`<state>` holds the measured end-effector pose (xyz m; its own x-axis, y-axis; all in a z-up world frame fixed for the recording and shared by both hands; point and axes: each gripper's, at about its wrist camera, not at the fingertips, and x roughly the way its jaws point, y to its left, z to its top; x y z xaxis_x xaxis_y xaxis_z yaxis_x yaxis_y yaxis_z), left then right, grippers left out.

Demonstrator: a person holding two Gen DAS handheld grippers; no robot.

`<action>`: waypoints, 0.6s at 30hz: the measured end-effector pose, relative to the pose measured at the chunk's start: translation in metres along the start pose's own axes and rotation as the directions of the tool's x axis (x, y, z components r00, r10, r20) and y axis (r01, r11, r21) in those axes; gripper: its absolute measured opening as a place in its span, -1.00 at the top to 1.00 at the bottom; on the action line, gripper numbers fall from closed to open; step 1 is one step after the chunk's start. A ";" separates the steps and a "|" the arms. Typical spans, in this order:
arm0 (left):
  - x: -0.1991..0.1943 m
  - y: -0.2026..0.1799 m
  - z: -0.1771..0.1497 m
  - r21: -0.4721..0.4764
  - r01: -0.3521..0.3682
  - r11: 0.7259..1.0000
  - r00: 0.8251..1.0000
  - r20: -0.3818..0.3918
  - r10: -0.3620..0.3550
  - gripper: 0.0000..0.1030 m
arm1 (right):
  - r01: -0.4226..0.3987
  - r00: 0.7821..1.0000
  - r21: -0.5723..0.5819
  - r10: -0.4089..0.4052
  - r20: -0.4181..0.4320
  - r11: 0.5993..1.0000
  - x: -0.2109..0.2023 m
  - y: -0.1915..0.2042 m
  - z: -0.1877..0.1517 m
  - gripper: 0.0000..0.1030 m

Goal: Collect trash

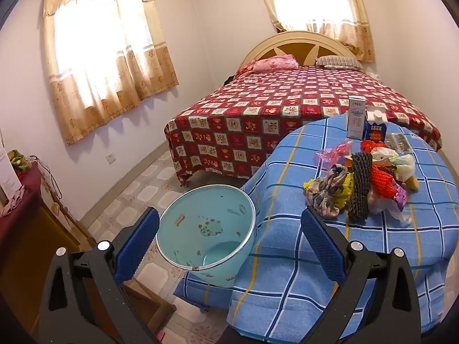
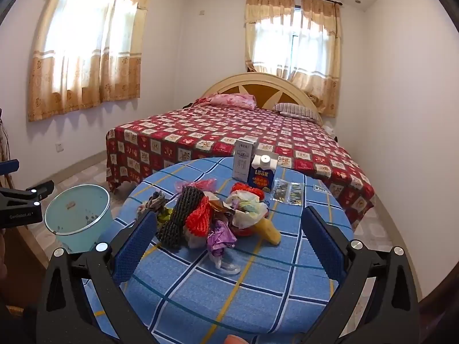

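Both tools hang spread wide with nothing between their blue pads. The left tool (image 1: 229,240) is tipped down over the near edge of the tabletop (image 1: 287,258), which wears a blue checked cloth, and its fingers frame the pale teal bin (image 1: 206,229) that stands on the tiled floor just beside the tabletop. The bin looks bare inside apart from printed marks on its wall. The right tool (image 2: 229,243) points at the heap of trash (image 2: 218,215) in the middle of the cloth: crumpled plastic bags, a black foam net sleeve (image 2: 180,215), a red net sleeve (image 2: 199,218), a purple wrapper and something yellow at the heap's right edge. Behind the heap stand a white carton (image 2: 243,159) and a blue carton (image 2: 262,175), touching or nearly so, with two clear packets (image 2: 287,192) lying flat just to their right. Beyond the tabletop is a bed (image 2: 229,132) under a red patterned cover.
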<state>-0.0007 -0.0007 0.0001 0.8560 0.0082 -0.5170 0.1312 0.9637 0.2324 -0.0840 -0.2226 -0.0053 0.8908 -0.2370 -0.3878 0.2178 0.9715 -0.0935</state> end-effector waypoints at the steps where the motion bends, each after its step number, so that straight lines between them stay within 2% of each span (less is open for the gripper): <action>1: 0.000 0.000 0.000 -0.001 0.001 1.000 1.000 -0.002 -0.001 -0.88 | 0.001 1.000 0.000 -0.001 0.000 1.000 0.000 0.000 0.000 -0.91; 18: -0.002 0.002 0.006 -0.003 -0.008 1.000 1.000 0.000 0.008 -0.88 | 0.002 1.000 -0.002 -0.002 -0.002 1.000 0.001 0.001 -0.003 -0.91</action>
<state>0.0004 0.0002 0.0064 0.8571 0.0154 -0.5150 0.1229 0.9646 0.2335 -0.0843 -0.2213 -0.0087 0.8893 -0.2391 -0.3898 0.2189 0.9710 -0.0962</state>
